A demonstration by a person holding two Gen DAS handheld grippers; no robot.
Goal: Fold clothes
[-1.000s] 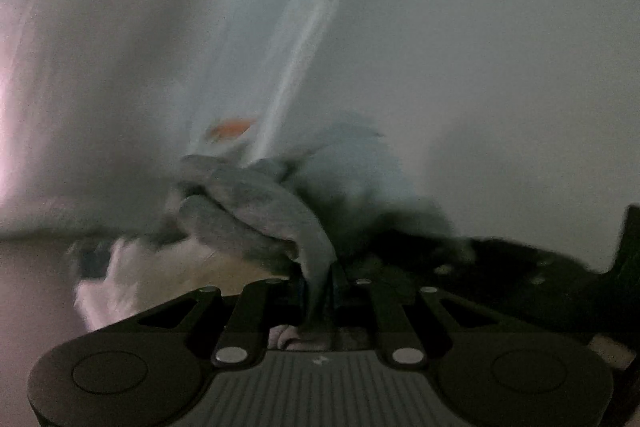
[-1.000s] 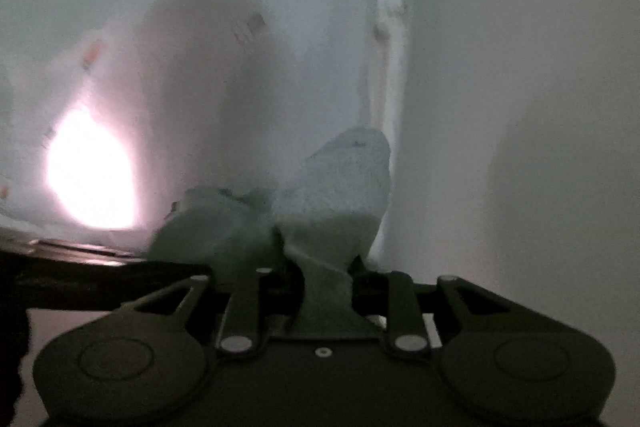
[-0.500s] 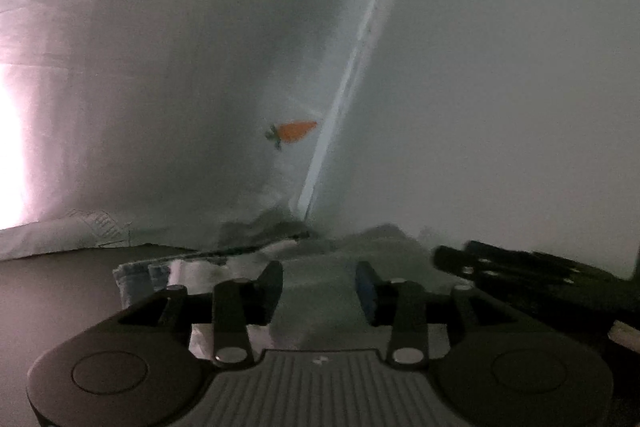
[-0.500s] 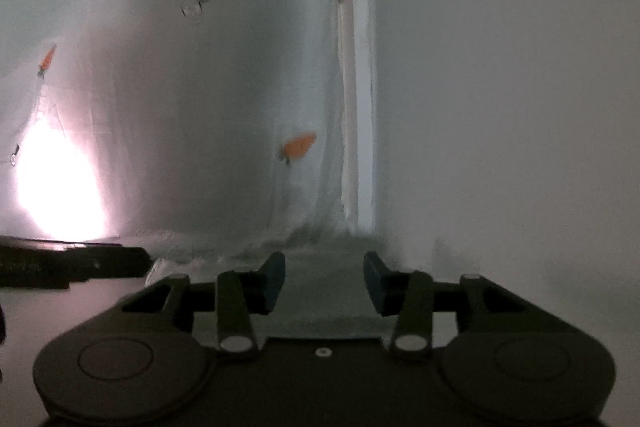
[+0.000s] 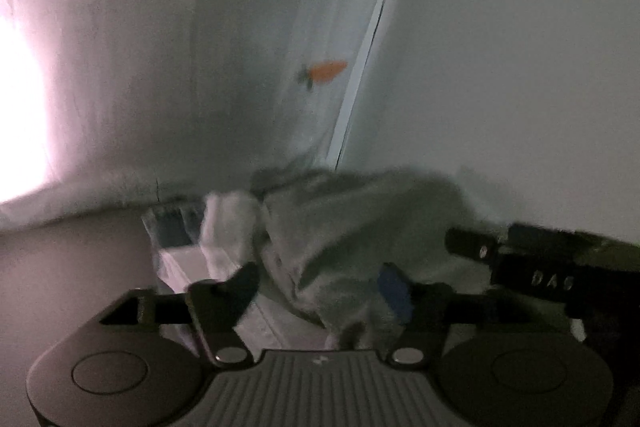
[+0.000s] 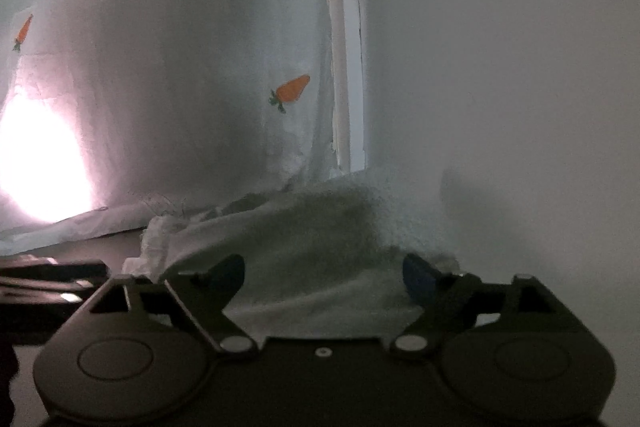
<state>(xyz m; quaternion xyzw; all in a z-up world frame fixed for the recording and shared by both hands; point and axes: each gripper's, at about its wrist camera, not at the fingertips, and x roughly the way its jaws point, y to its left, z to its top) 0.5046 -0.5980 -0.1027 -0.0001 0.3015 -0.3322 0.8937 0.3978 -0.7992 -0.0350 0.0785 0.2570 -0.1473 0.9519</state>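
The grey-green garment (image 5: 360, 227) is lying in a loose heap on the dark surface (image 5: 60, 267), right at the foot of the carrot-print curtain (image 5: 240, 47), with the plain white wall (image 5: 520, 67) rising just to the curtain's right. A paler white cloth (image 5: 228, 227) is sitting against the garment on the side away from that wall; whether it belongs to the same garment cannot be told. No container is showing in either view.

The left gripper (image 5: 320, 287) is opening its jaws, standing wide over the near edge of the garment; cloth is lying between the fingers, but the pads are not pressing on it. The right gripper (image 6: 324, 275) is opening likewise, its jaws spread wide with the garment (image 6: 312, 247) spilling between them, loose and unpinched, below the curtain (image 6: 200, 67) and its orange carrot (image 6: 294, 89). In the left view, the right gripper (image 5: 532, 267) is showing as a dark shape beside the garment on the wall side.
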